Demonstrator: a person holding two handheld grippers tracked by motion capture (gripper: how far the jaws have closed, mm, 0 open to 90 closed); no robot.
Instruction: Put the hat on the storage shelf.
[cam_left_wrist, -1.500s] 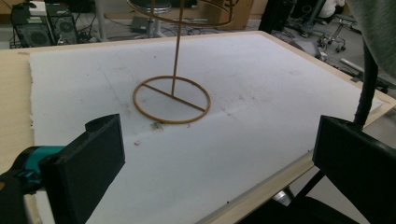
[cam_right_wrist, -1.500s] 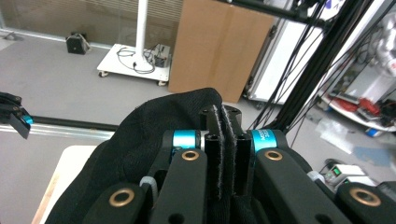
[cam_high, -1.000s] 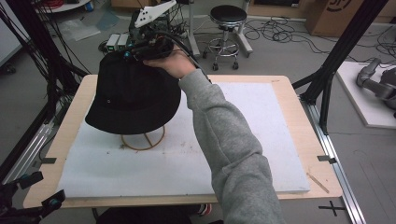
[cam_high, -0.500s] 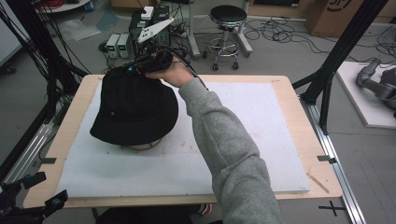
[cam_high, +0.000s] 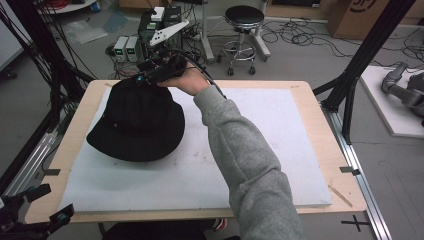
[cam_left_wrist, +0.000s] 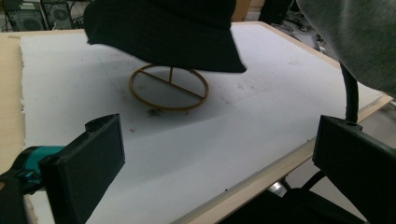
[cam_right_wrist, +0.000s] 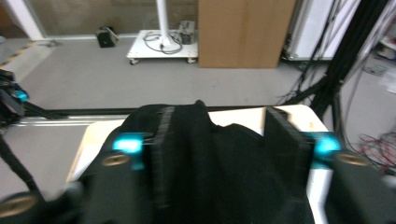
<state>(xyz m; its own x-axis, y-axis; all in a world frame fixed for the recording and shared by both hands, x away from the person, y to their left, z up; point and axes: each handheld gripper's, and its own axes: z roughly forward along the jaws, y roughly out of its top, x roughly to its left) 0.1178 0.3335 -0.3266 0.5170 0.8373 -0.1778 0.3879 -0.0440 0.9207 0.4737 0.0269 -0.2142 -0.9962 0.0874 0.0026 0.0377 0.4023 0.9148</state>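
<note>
At the lower left of the high view, the left tongs (cam_high: 47, 220) sit beside the worktop's (cam_high: 320, 125) near corner, jaws spread wide with nothing between them. Centre-left lies the black hat (cam_high: 136, 122), on the white mat (cam_high: 260, 165), crown up; its long axis runs from lower left to upper right. Under its brim stands a wooden ring stand (cam_left_wrist: 169, 87). The right tongs (cam_high: 150, 76), above the hat in the frame, have their jaws around a fold of its crown; whether they pinch it is unclear.

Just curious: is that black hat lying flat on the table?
No. The black fabric bucket hat sits raised above a round wooden stand.
</note>
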